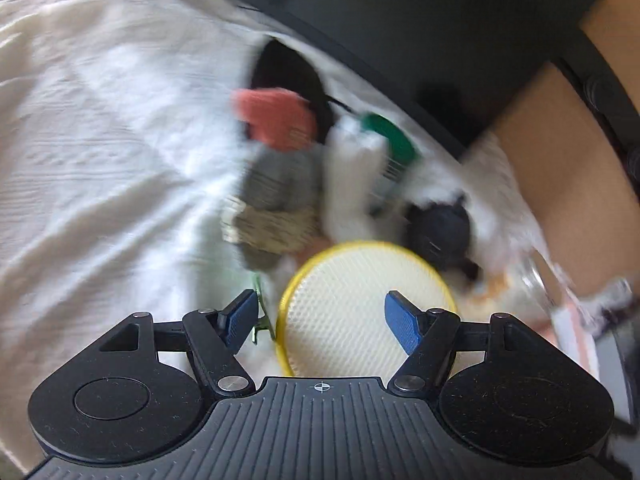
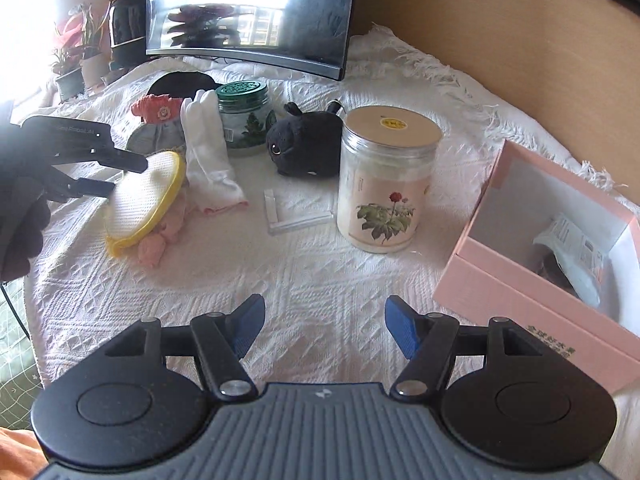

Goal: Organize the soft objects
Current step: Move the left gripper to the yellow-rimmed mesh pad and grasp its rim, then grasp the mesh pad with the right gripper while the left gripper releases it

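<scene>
A round white pad with a yellow rim (image 1: 360, 304) (image 2: 148, 196) lies on the white cloth, over a pink soft item (image 2: 160, 236). My left gripper (image 1: 322, 320) (image 2: 128, 176) is open, its fingers on either side of the pad's edge; the left wrist view is blurred. Behind the pad are a grey doll with a coral hat (image 1: 276, 120) (image 2: 158, 120), a white glove (image 1: 352, 176) (image 2: 208, 152) and a black plush (image 1: 440, 232) (image 2: 308, 140). My right gripper (image 2: 324, 328) is open and empty above the cloth, near the front.
A green-lidded glass jar (image 2: 244, 116) and a tall jar with a rose label (image 2: 384, 176) stand on the cloth (image 2: 280, 272). An open pink box (image 2: 532, 256) with a packet inside is at right. A monitor (image 2: 248, 12) and plants (image 2: 76, 52) stand at the back.
</scene>
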